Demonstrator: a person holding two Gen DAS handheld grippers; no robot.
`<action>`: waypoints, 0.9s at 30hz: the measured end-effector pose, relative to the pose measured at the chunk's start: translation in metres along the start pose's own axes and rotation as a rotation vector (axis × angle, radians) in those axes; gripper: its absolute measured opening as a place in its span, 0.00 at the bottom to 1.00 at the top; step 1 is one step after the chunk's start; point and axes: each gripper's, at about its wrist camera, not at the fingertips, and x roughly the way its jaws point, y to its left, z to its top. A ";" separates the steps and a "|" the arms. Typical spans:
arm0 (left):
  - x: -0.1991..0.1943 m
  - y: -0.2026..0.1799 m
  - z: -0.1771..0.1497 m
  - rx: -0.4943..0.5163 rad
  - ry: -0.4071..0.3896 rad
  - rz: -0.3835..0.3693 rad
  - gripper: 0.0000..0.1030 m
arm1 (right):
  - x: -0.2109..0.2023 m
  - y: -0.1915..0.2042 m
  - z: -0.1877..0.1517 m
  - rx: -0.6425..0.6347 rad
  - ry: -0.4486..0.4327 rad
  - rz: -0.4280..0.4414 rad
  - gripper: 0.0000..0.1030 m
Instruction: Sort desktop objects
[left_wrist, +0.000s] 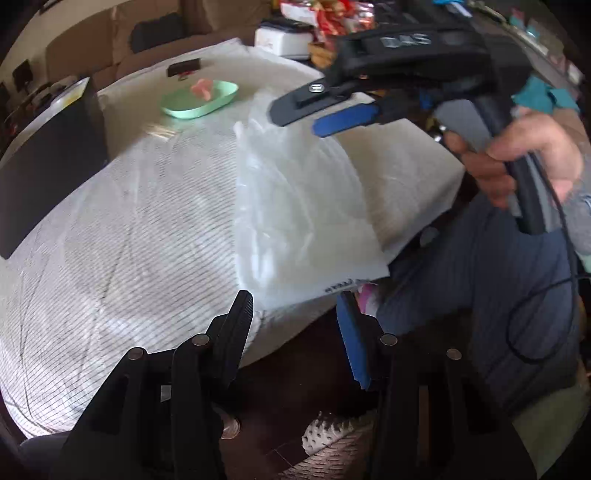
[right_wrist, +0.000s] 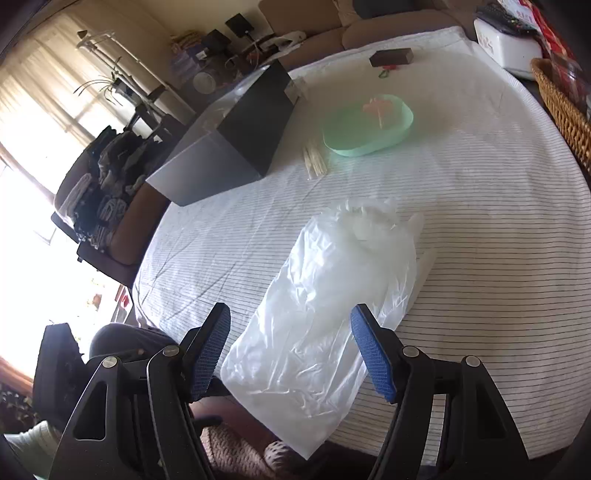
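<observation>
A crumpled clear plastic bag (right_wrist: 325, 295) lies on the striped white tablecloth (right_wrist: 498, 258), its near end hanging over the table's edge. My right gripper (right_wrist: 290, 321) hovers above that near end, open, its blue pads (right_wrist: 369, 354) apart from the film. In the left wrist view the bag (left_wrist: 295, 206) lies ahead, and my left gripper (left_wrist: 295, 306) stands open just off the table's edge with nothing pressed between its fingers. The right gripper (left_wrist: 321, 110) shows there too, held by a hand (left_wrist: 524, 158). Farther back sits a green tray (right_wrist: 369, 129) holding a pink object (right_wrist: 373, 107).
A black box (right_wrist: 236, 136) stands at the left, with a bundle of wooden sticks (right_wrist: 314, 158) beside it. A dark block (right_wrist: 391, 57) lies at the far edge. A wicker basket (right_wrist: 561, 99) and a white box (right_wrist: 506, 48) stand at the right. A person's leg (left_wrist: 480, 295) is by the table.
</observation>
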 end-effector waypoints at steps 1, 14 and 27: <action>0.004 -0.003 -0.002 -0.001 0.016 -0.036 0.43 | 0.007 -0.005 0.002 0.015 0.014 0.004 0.68; 0.050 0.000 -0.002 -0.205 0.043 -0.248 0.43 | 0.043 -0.028 0.008 0.078 0.152 -0.021 0.70; 0.034 0.012 0.039 -0.232 -0.043 -0.392 0.43 | 0.024 -0.053 0.046 0.135 0.128 0.144 0.70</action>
